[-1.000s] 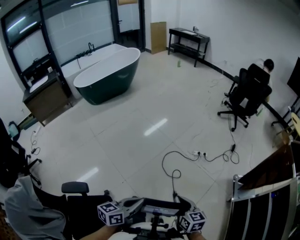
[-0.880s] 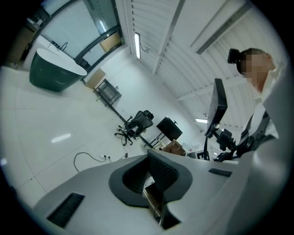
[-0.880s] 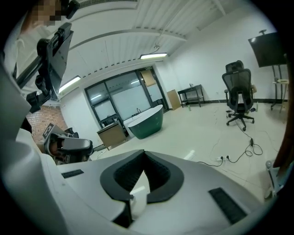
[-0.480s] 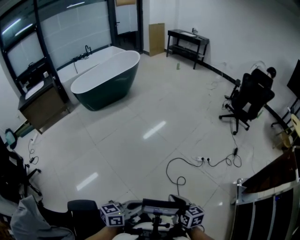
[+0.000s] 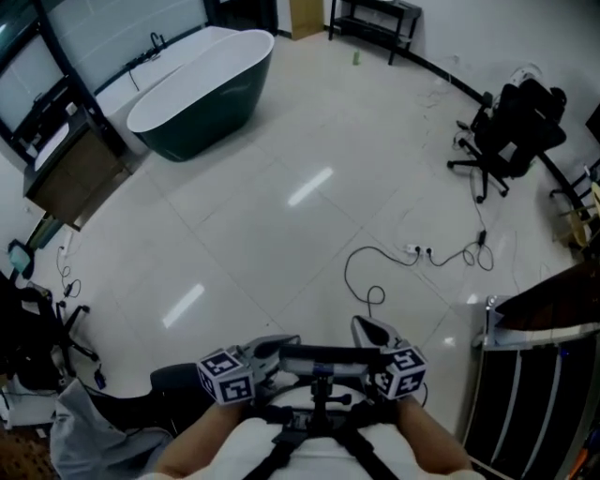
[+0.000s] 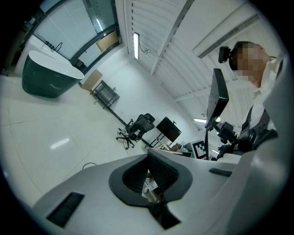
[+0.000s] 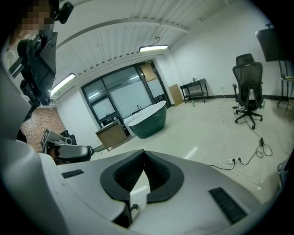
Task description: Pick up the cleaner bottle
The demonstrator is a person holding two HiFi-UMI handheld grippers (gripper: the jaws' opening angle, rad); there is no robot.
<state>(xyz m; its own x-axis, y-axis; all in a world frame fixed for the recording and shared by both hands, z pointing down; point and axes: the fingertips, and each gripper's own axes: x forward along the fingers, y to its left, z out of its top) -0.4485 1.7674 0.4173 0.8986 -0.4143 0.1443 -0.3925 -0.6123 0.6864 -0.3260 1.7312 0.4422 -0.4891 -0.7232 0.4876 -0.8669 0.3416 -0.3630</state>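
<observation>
I'm taking the cleaner bottle to be the small green thing (image 5: 356, 58) on the floor at the far end of the room, just beside the black table (image 5: 398, 11). It is too small for me to be sure, or to read its long axis, though it is looking upright. From my grippers it is lying at about twelve o'clock, a shade toward one, well apart from both, with a loose cable (image 5: 347, 272) lying across the tiles between us. The green bathtub (image 5: 197, 89) is sitting at eleven o'clock and the office chair (image 5: 516, 122) at two. The left gripper (image 6: 148, 160) and right gripper (image 7: 144, 158) are both held closed on nothing, close to my body. I'm judging the right one marginally nearer.
</observation>
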